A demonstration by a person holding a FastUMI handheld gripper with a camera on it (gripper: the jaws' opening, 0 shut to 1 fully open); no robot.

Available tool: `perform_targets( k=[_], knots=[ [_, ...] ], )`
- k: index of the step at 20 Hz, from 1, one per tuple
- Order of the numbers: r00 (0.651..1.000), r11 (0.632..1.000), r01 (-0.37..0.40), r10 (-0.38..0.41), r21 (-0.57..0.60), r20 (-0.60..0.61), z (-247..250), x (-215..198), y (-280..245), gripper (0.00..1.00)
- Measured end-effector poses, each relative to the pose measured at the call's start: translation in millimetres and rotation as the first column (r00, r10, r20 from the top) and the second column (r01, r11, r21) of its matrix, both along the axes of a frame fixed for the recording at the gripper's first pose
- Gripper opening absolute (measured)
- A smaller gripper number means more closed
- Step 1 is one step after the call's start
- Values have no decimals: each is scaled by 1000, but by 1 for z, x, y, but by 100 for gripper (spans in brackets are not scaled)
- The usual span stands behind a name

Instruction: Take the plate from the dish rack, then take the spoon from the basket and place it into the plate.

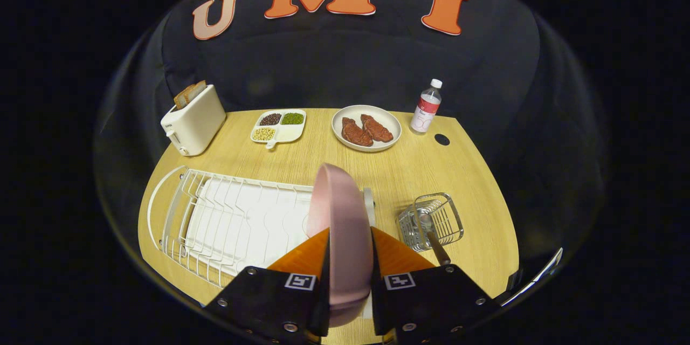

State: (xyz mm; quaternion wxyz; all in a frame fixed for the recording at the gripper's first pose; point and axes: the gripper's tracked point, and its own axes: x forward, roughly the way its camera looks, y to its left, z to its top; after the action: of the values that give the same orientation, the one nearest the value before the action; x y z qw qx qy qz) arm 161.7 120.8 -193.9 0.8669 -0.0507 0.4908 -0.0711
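Gripper [350, 237] at btm centre, jaws clenched on round pink plate [340, 215], held upright on edge btwn both fingers, over right end of white wire dish rack [215, 221] at lower left. Metal spoon [434, 240] stands in silver wire basket [434, 218], just right of plate, on wooden table [474, 172].
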Motion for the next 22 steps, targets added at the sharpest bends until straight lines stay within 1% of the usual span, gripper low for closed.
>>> perform_targets(
  k=[2,5,7,9,13,16,22],
  knots=[
    [1000,1000,7,-7,-20,28,9,3,-10,28],
    [999,998,12,-14,58,44,26,-4,-3,26],
    [997,997,-3,-3,73,83,38,-7,-9,26],
    [994,995,-11,1,95,106,49,-19,-12,26],
    [991,982,-37,12,183,135,62,-53,-12,26],
    [990,970,-44,9,240,143,64,-79,-12,26],
    [988,947,-71,24,314,153,61,-124,-3,26]
  ],
)
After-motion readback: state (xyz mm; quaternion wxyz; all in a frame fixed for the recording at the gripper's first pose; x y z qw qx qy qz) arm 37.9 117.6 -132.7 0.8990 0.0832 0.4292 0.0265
